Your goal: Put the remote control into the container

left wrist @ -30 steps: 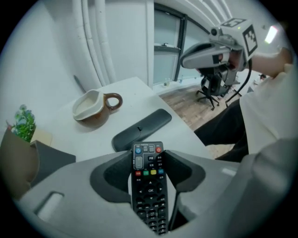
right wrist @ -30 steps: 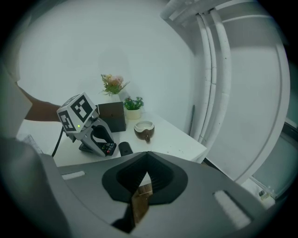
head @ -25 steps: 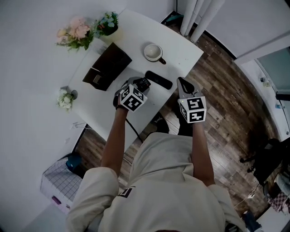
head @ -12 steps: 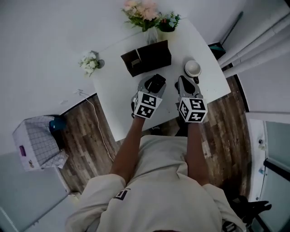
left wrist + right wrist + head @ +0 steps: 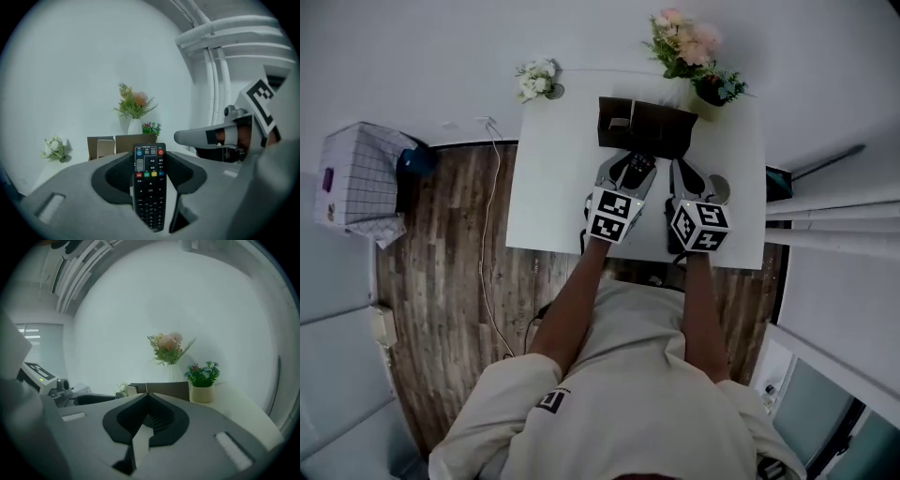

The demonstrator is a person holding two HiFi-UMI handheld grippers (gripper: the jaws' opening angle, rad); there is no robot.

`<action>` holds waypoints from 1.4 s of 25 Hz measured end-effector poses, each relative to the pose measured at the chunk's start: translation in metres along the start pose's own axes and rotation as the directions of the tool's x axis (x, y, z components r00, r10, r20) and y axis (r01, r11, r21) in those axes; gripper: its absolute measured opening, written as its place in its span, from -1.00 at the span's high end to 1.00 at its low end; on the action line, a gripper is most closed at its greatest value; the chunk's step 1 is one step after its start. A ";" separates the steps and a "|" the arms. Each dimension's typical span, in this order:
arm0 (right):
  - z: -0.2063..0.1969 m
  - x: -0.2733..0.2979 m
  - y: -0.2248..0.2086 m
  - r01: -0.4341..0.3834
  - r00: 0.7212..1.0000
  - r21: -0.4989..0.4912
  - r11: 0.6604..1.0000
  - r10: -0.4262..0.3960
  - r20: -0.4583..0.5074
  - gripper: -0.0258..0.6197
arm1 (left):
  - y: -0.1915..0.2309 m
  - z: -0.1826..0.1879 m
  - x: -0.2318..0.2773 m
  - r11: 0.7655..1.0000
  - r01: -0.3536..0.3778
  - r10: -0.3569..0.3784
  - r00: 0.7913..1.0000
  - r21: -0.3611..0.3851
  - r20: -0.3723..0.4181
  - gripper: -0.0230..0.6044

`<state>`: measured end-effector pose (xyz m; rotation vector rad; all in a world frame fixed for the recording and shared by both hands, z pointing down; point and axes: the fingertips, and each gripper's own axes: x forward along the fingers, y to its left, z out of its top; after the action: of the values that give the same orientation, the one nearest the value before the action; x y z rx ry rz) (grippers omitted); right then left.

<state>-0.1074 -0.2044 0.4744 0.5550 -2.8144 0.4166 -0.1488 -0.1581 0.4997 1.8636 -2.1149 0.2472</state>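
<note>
Above the near half of the white table (image 5: pixel 548 187), the left gripper (image 5: pixel 150 161) clamped the black remote control (image 5: pixel 150 192) lengthwise between its jaws, buttons facing the camera. Just to its right, the right gripper (image 5: pixel 149 405) was closed on nothing. Both sat just short of the brown container (image 5: pixel 666 131), which appeared open-topped, with flowers (image 5: pixel 684 37) beyond at the far edge.

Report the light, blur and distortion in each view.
Head view: dim, even light; wide-angle stretch at the edges; white table sharp. Left gripper view: fisheye circle with black corners; remote control sharp, its buttons distinct; flowers behind softer. Right gripper view: same fisheye, dull cast; the shut jaws up close look soft.
</note>
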 end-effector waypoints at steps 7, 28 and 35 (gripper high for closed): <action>-0.002 -0.014 -0.008 -0.154 0.987 -0.095 0.983 0.149 -0.059 0.91 | 0.001 0.020 0.013 0.985 -0.152 0.159 0.982 -0.080 0.099 0.22; -0.001 -0.044 -0.068 -0.235 0.971 -0.152 0.960 0.225 -0.085 0.91 | 0.057 0.136 0.055 0.975 -0.219 0.218 0.876 -0.047 0.431 0.22; -0.008 -0.043 -0.078 -0.240 0.970 -0.186 0.953 0.229 -0.080 0.91 | 0.057 0.097 0.076 0.970 -0.237 0.237 0.891 -0.048 0.388 0.22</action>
<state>-0.0361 -0.2564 0.4869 0.1646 -2.8317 0.1912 -0.2246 -0.2531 0.4390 1.7669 -2.6134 -0.0848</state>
